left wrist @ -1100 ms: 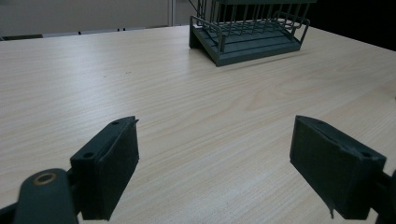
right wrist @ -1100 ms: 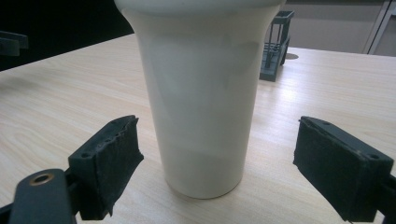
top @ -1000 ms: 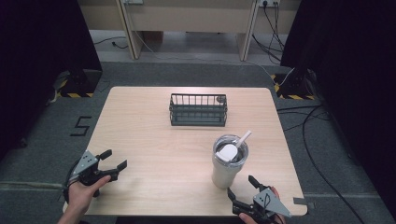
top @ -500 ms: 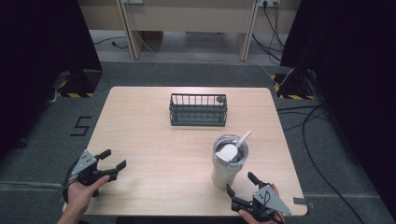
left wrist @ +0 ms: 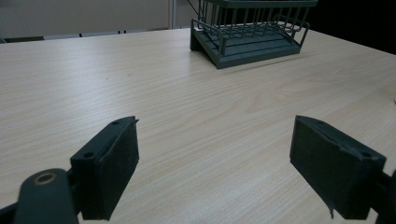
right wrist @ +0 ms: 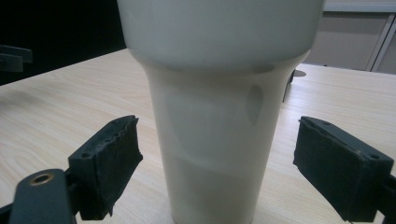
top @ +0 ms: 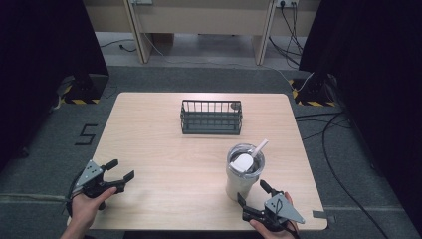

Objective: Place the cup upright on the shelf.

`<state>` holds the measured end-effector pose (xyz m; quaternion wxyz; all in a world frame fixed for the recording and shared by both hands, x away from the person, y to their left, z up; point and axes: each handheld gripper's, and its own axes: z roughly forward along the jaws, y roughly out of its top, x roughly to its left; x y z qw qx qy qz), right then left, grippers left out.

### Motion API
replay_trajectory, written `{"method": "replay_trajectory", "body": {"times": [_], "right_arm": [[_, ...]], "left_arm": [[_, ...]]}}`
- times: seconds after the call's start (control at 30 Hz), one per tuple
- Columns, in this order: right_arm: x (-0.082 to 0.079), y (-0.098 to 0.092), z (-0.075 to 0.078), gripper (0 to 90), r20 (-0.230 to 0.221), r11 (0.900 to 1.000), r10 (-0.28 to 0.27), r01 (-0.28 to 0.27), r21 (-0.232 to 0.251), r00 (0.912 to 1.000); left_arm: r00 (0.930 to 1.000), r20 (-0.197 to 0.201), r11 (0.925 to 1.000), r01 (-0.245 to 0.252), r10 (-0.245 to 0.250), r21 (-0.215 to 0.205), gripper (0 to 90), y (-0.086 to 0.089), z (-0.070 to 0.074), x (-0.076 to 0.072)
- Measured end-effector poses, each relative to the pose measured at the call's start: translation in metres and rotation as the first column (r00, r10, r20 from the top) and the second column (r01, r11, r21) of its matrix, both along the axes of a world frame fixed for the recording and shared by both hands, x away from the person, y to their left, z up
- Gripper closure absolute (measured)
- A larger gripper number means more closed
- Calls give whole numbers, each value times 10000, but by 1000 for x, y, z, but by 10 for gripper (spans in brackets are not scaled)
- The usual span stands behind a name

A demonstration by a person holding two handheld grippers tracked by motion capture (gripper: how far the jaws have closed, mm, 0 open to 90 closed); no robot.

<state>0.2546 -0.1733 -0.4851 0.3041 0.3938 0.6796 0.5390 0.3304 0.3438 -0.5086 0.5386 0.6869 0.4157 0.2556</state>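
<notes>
Right hand-held gripper [right wrist: 217,172] astride tumbler [right wrist: 217,116]

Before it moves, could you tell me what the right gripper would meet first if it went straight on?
The cream tumbler: it stands dead ahead between the right gripper's open jaws, apparently very close.

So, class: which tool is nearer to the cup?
Right. The right tool sits open just in front of the cup; the left tool is far across the table.
</notes>
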Motion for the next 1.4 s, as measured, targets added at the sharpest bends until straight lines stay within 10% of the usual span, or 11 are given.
{"method": "replay_trajectory", "body": {"times": [1.4], "right_arm": [[42,27,-9,60,-84,9994,-253,254,218,9996]], "left_arm": [[10000,-8,10000,12,-12,-27,152,1,0,0]]}}
